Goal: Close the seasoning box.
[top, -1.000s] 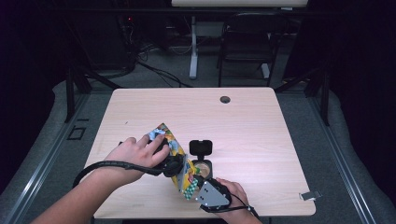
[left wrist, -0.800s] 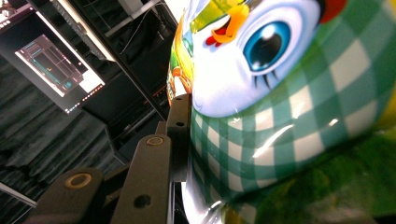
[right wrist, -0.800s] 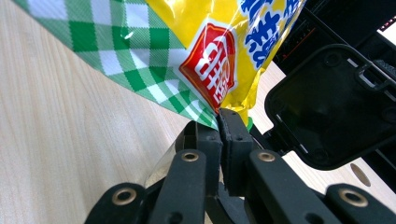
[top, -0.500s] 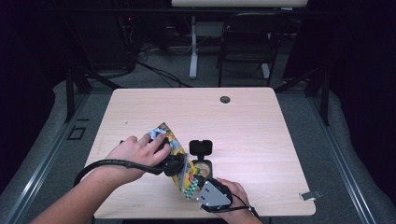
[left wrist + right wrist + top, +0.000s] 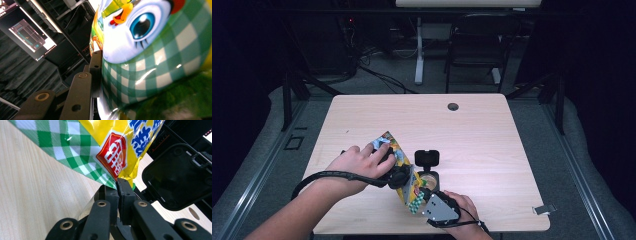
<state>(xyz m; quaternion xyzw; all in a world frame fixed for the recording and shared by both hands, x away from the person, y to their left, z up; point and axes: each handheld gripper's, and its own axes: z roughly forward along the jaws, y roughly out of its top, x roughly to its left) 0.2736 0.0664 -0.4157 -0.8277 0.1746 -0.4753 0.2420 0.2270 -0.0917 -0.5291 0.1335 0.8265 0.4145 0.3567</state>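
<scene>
High view: we see the snack bag point(image 5: 398, 167) held up over the near middle of the table point(image 5: 492, 140), between the left gripper point(image 5: 399, 176) and the right gripper point(image 5: 428, 196). Just beside it stands a small clear container point(image 5: 430, 178) with its black lid point(image 5: 427, 158) hinged open.

Change: against the pictures from a second ago, next to nothing has shifted — bag, hands and container sit where they were. We judge this a held pose, likely steadying the bag before tipping or opening it over the container.

Left gripper view: the bag point(image 5: 155, 57) crowds the lens — a cartoon eye and green check print. One black jaw presses flat against the foil; the other is hidden behind the bag, so we read it as pinching the bag, though the far side is unseen.

Right gripper view: here the jaws are pressed together on the bag's lower corner point(image 5: 117, 157), the seam caught between them. This view also shows the lid's point(image 5: 175, 177) inside face and the clear rim below, plus bare wood point(image 5: 32, 195) under the bag — it hangs clear of the table.
</scene>
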